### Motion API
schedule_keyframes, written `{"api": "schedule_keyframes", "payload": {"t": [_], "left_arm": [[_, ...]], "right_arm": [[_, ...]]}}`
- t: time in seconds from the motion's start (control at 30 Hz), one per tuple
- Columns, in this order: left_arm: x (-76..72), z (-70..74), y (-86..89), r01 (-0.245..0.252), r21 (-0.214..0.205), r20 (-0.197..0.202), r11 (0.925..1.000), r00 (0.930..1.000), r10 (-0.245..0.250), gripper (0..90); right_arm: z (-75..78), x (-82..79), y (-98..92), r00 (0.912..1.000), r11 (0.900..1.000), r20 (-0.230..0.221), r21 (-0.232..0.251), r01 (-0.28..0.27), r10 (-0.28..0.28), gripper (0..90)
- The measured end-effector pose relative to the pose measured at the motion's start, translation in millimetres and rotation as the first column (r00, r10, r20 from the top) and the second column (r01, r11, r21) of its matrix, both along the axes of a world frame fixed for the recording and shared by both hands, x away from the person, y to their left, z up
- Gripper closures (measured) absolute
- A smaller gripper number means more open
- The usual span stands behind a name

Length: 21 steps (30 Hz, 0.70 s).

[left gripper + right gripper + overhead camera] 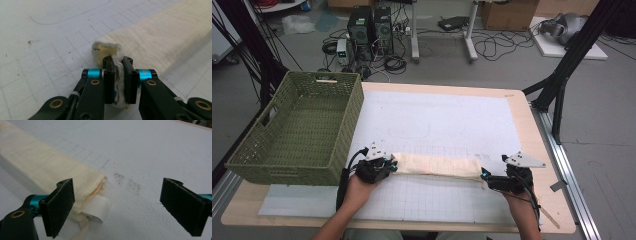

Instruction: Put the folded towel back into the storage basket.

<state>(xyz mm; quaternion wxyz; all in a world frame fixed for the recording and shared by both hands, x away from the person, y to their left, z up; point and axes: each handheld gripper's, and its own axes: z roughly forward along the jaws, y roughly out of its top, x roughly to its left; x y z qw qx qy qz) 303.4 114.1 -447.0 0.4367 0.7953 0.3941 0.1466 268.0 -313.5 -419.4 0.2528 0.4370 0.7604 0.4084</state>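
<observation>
A: The left claw [119, 75] pinches one end of the folded cream cloth [437, 165]; the right claw [117, 207] gapes wide at the other end.

B: The cloth lies at lower centre on the surface [437, 120], the green basket [297, 130] at left.

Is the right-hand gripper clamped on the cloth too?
No, the right gripper has its jaws wide apart, with the end of the folded cloth beside one pad, not pinched.
</observation>
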Motion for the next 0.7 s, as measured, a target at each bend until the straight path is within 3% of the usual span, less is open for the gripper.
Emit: {"api": "schedule_keyframes", "payload": {"t": [0.1, 0.23, 0.4, 0.53, 0.6, 0.7], "left_arm": [[-0.4, 2.5, 2.7, -0.005, -0.018, 0.003, 0.9998, 1.0, 0.005, 81.4], [-1.2, 4.3, 4.4, -0.006, -0.033, 0.006, 0.9994, 1.0, 0.006, 81.5], [-1.4, 3.7, 5.4, -0.003, -0.031, 0.0, 0.9995, 1.0, 0.003, 81.5], [-1.6, 1.8, 5.7, -0.004, -0.031, -0.006, 0.9995, 1.0, 0.004, 81.5], [-1.8, 1.5, 6.0, -0.003, -0.031, -0.007, 0.9995, 1.0, 0.003, 81.5], [-2.2, 0.5, 5.8, 0.003, -0.019, -0.006, 0.9998, 1.0, -0.004, 81.5]], "right_arm": [[-1.4, 1.4, 1.9, 0.9998, 1.0, -0.018, 0.009, 0.0, 0.0, 11.8], [-7.3, 3.8, 7.8, 0.9962, 0.9997, -0.084, 0.007, -0.022, 0.023, 12.3], [-8.9, 3.4, 19.5, 0.9938, 0.9973, -0.089, 0.038, -0.062, 0.066, 33.0], [-16.8, 6.4, 28.7, 0.9857, 0.9943, -0.131, 0.006, -0.106, 0.106, 45.1], [-22.1, 8.1, 31.4, 0.9799, 0.9942, -0.177, -0.037, -0.101, 0.093, 47.9], [-23.9, 10.0, 29.7, 0.9741, 0.998, -0.219, -0.015, -0.062, 0.057, 49.7]]}}
